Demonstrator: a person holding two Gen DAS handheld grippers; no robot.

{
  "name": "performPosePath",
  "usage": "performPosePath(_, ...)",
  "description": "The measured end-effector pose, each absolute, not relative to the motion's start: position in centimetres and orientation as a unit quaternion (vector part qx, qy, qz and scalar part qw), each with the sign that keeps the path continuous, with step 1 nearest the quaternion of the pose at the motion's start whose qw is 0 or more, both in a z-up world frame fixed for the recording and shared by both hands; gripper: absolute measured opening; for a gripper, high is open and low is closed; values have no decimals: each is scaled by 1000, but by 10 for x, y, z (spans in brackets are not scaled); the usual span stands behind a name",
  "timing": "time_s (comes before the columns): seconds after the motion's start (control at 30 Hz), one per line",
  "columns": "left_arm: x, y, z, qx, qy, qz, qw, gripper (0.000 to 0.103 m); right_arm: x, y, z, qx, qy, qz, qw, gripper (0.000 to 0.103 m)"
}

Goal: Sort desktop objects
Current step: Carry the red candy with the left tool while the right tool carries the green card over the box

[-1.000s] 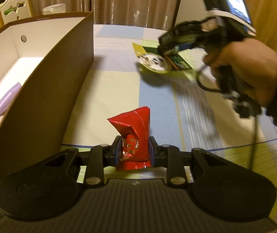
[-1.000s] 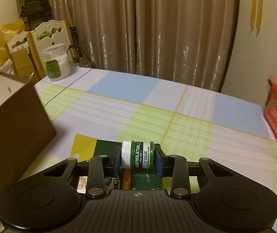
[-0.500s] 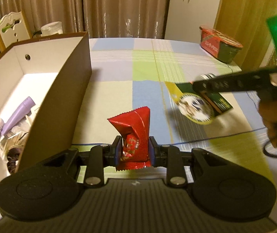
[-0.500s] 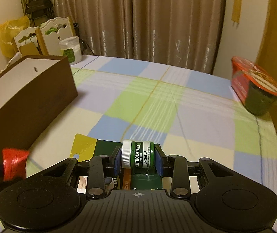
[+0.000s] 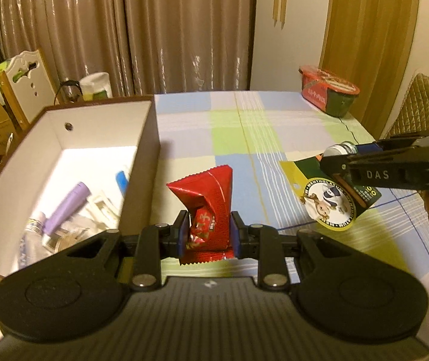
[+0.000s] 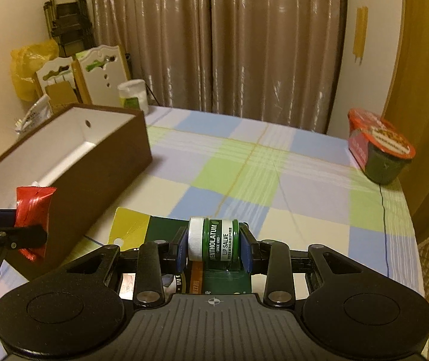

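My left gripper (image 5: pixel 209 233) is shut on a red snack packet (image 5: pixel 206 207) and holds it above the table, just right of the brown box (image 5: pixel 145 162). The packet also shows in the right wrist view (image 6: pixel 32 210), beside the box (image 6: pixel 103 165). My right gripper (image 6: pixel 214 246) is shut on a green lip salve jar on its green and yellow card (image 6: pixel 214 236), held above the table. The right gripper with the card (image 5: pixel 331 201) shows at the right of the left wrist view.
The box is white inside and holds a purple tube (image 5: pixel 67 207), a blue item (image 5: pixel 121 180) and several other small things. A red and green instant noodle cup (image 6: pixel 379 147) stands at the far right table corner. A checked cloth (image 6: pixel 244 162) covers the table.
Both grippers have risen with their loads. The left view now looks down into the box. The right gripper has drawn back to the right of the red packet.
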State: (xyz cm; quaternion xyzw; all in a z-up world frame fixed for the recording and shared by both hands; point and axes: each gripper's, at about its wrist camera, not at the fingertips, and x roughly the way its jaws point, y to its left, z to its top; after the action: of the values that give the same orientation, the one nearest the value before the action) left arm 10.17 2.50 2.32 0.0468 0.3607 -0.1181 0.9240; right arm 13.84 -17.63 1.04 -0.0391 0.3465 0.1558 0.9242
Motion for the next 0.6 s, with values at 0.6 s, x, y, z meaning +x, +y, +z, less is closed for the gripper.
performPosePath(0.6,85,76,65,32,319,-85,943,23,129,-128,55,-45,295,195,934,34)
